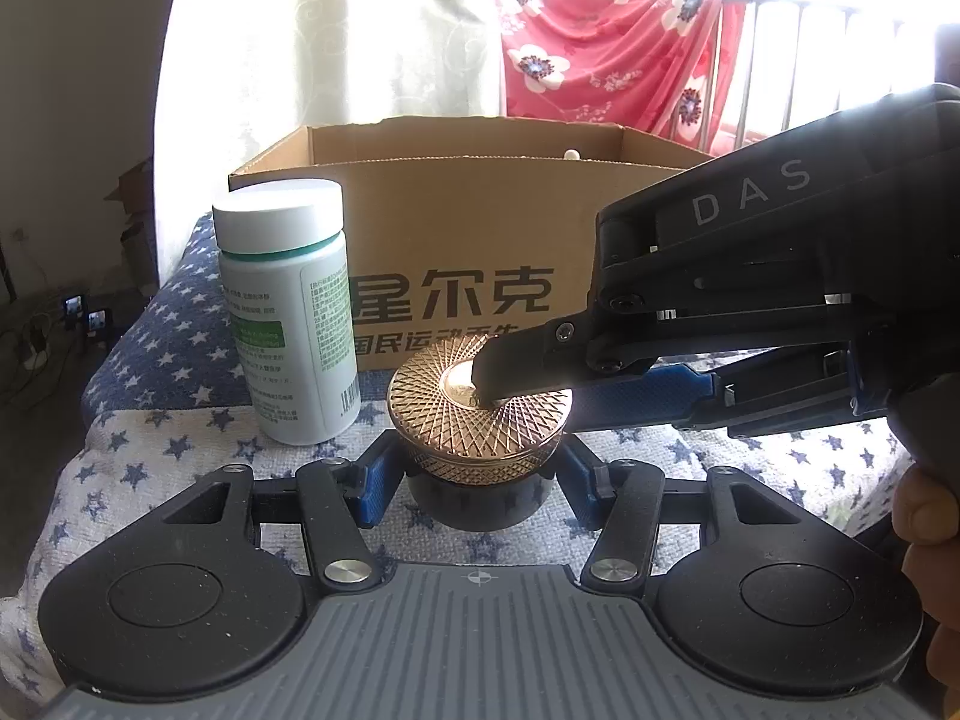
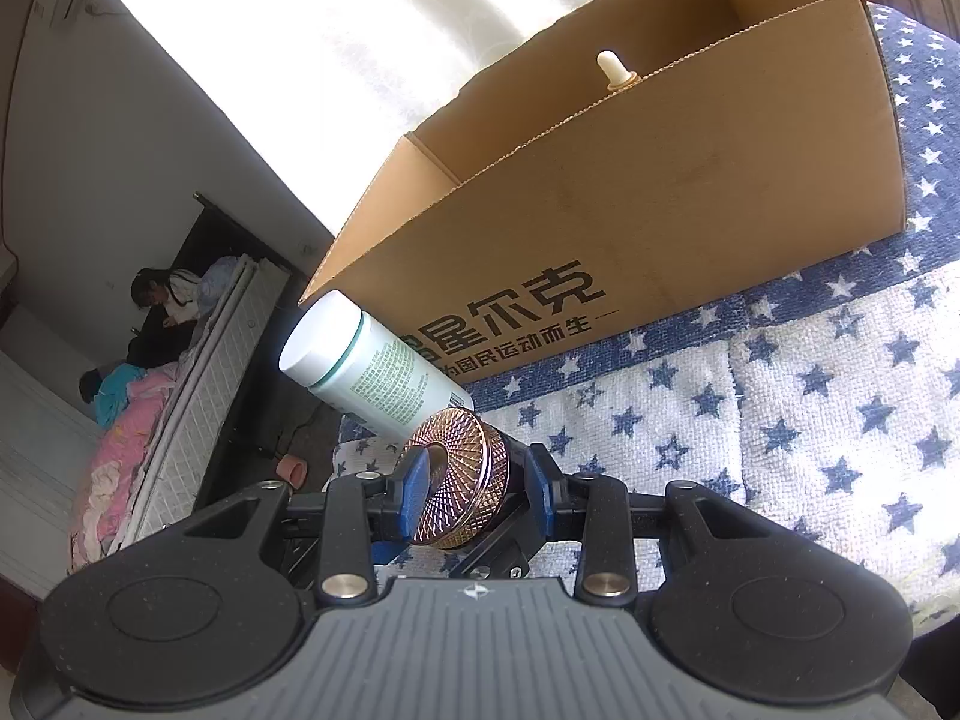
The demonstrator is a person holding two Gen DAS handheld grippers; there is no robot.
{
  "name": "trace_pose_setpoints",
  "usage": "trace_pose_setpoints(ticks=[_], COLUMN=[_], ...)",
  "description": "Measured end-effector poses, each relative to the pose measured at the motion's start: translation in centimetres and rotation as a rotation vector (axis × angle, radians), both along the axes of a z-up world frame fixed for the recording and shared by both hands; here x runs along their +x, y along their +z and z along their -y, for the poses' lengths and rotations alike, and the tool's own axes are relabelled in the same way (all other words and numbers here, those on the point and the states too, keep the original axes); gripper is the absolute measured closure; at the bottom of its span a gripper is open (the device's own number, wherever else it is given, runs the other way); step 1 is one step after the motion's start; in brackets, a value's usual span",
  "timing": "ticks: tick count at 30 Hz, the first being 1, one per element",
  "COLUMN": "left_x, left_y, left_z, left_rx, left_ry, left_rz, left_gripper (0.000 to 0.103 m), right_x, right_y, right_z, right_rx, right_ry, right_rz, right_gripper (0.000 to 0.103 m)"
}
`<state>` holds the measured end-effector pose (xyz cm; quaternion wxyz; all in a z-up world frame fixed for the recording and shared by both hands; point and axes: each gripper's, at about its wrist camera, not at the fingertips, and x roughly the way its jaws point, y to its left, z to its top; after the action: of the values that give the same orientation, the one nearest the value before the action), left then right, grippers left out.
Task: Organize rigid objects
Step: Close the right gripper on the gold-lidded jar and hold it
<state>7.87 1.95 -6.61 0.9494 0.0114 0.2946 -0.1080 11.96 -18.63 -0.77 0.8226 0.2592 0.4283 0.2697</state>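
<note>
Both grippers clamp one small dark jar [image 1: 477, 495]: the left gripper [image 1: 477, 492] squeezes its body from either side, while the right gripper [image 2: 474, 483] pinches the gold patterned lid [image 1: 480, 405] top and bottom. It sits on a star-print cloth [image 1: 180, 438], beside a white bottle [image 1: 288, 312] (green label), before a cardboard box [image 1: 480, 228].

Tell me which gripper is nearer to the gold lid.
Right. The right gripper is clamped on the gold lid itself; the left gripper grips the dark jar just beneath it.
</note>
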Motion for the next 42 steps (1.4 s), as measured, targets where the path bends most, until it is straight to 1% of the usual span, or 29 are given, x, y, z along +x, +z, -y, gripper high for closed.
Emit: trace_pose_setpoints(ticks=[14,42], left_x=[0.18,0.20], left_y=[-0.10,-0.35], left_z=[-0.45,-0.48], left_rx=[-0.015,-0.017], left_ry=[0.002,0.001], left_rz=[-0.009,-0.013], left_gripper=[0.048,0.048], right_x=[0.15,0.33], right_y=[-0.27,-0.57], right_z=[-0.54,-0.54], right_rx=[-0.010,-0.014], right_ry=[0.002,-0.001], right_rz=[0.000,-0.005], right_gripper=[0.065,0.065])
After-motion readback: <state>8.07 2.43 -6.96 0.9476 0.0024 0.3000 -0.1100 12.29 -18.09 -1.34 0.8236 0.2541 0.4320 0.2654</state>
